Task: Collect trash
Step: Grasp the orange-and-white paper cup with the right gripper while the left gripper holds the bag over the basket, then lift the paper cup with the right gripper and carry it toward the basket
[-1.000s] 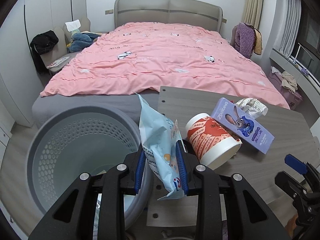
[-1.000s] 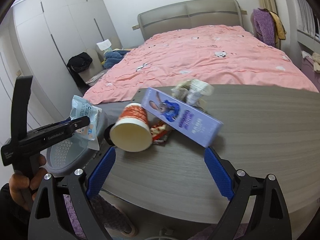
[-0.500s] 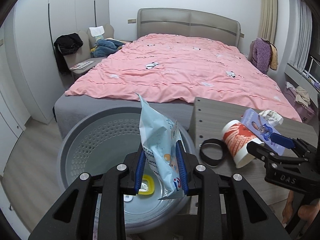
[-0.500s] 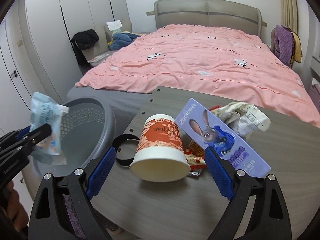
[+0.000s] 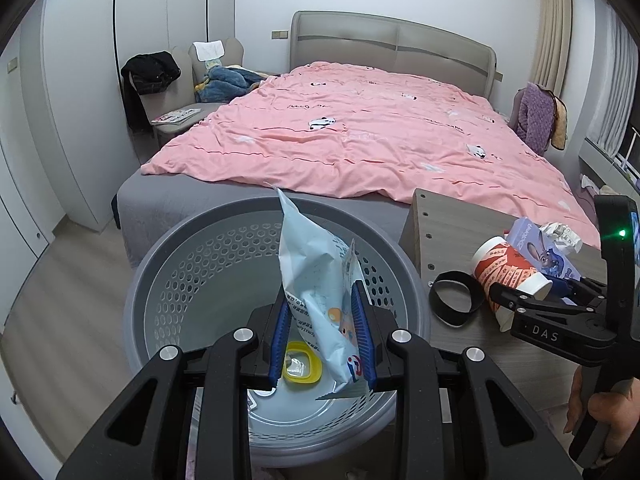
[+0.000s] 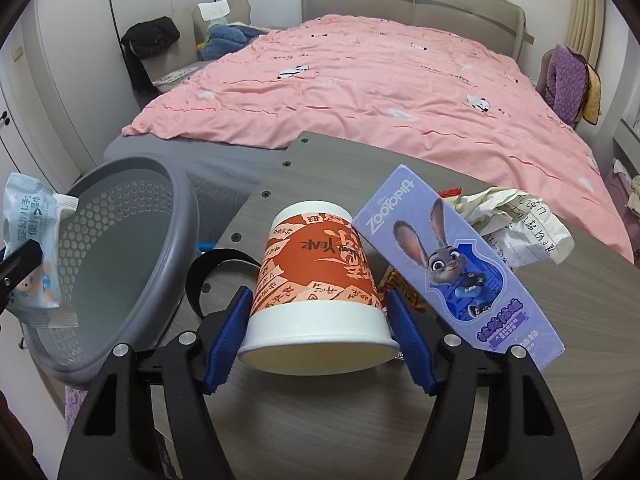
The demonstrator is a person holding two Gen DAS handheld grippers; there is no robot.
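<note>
The left gripper (image 5: 323, 334) is clamped on a pale blue wipes packet (image 5: 316, 292) and holds it over the open mouth of a grey perforated basket (image 5: 208, 264). The basket stands on the floor against the table's left edge. In its bottom lie a yellow lid (image 5: 302, 368) and a scrap of white paper, partly hidden by the gripper.

On the table (image 6: 560, 360), near its left edge, a paper cup (image 6: 316, 292) with red print lies on its side, its mouth towards the right gripper (image 6: 318, 334). The blue fingers (image 6: 228, 340) sit on either side of the cup's rim; whether they press it I cannot tell. A purple box (image 6: 452, 276) leans beside the cup, crumpled paper (image 6: 516, 228) behind it. A black ring (image 5: 452, 298) lies flat by the table's left edge.
</note>
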